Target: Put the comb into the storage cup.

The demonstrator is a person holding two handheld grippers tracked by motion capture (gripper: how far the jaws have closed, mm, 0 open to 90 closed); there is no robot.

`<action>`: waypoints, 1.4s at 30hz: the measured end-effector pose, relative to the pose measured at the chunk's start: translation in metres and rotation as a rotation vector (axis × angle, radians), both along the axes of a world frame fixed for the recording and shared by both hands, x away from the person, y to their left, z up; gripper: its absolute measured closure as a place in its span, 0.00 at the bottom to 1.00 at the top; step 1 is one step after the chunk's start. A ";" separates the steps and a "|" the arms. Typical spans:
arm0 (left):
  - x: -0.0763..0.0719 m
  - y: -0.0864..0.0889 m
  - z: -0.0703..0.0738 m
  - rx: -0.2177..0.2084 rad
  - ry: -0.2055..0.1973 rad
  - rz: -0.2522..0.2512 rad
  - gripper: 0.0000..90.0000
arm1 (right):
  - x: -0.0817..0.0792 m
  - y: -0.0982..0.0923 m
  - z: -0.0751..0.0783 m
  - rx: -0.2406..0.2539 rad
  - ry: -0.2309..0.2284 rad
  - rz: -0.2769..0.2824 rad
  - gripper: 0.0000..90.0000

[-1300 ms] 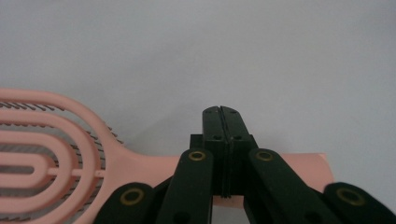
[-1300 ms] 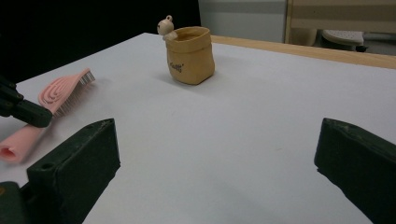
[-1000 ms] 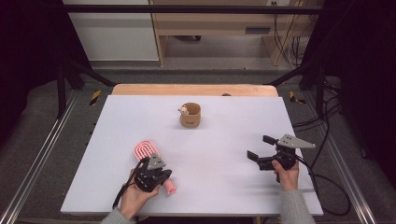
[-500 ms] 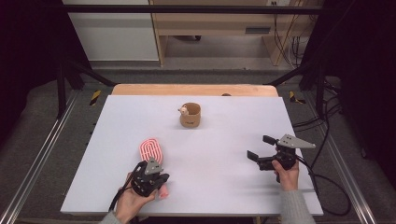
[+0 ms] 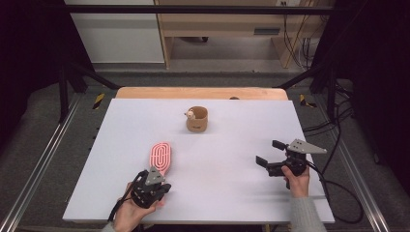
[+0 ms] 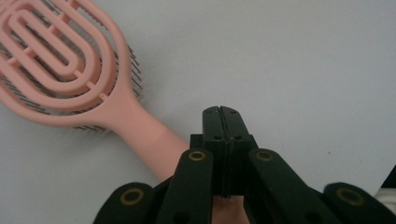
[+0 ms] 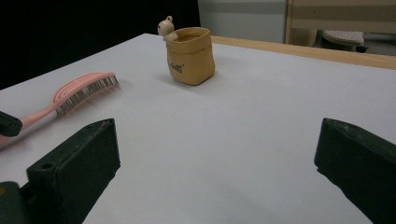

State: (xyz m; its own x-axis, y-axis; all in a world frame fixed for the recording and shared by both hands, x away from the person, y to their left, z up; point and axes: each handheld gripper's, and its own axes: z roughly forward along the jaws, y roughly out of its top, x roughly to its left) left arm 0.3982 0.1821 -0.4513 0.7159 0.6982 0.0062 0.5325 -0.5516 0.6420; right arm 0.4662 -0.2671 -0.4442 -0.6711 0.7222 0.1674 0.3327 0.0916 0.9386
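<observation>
Left tool shut beside brush handle; brush not gripped.

The left tool [image 6: 221, 114] has drawn back toward the near edge of the worktop [image 5: 232, 193] since a second ago. Its jaws are pressed together on nothing, as they were then. The pink brush [image 5: 161, 155] has shifted a little to the right, and its handle end, which then stuck out past the tool, now runs under it. My judgement: no grip has been made, and the jaws must part before the handle can be taken. The brush lies flat at near left, bristles down. Its long axis runs near to far, with the head pointing away from the person and the handle toward them. The right tool [image 5: 269, 152] sits at near right with its jaws wide apart and empty, aimed toward the cup [image 5: 197, 119].
</observation>
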 end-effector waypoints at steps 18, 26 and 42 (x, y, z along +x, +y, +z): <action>-0.004 0.022 -0.001 0.021 -0.001 0.042 1.00 | 0.000 0.000 0.000 0.000 0.002 0.001 0.00; -0.001 0.028 -0.001 0.026 -0.003 0.064 1.00 | 0.000 0.000 0.000 -0.001 0.001 0.000 0.00; -0.002 0.031 0.006 -0.019 -0.022 0.068 0.95 | 0.000 0.000 0.000 -0.002 0.002 0.000 0.00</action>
State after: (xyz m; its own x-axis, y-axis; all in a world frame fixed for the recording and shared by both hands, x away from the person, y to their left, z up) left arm 0.3960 0.2135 -0.4450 0.6665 0.7455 0.0072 0.5543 -0.5020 0.6639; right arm 0.4664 -0.2668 -0.4445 -0.6709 0.7224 0.1674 0.3346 0.0935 0.9377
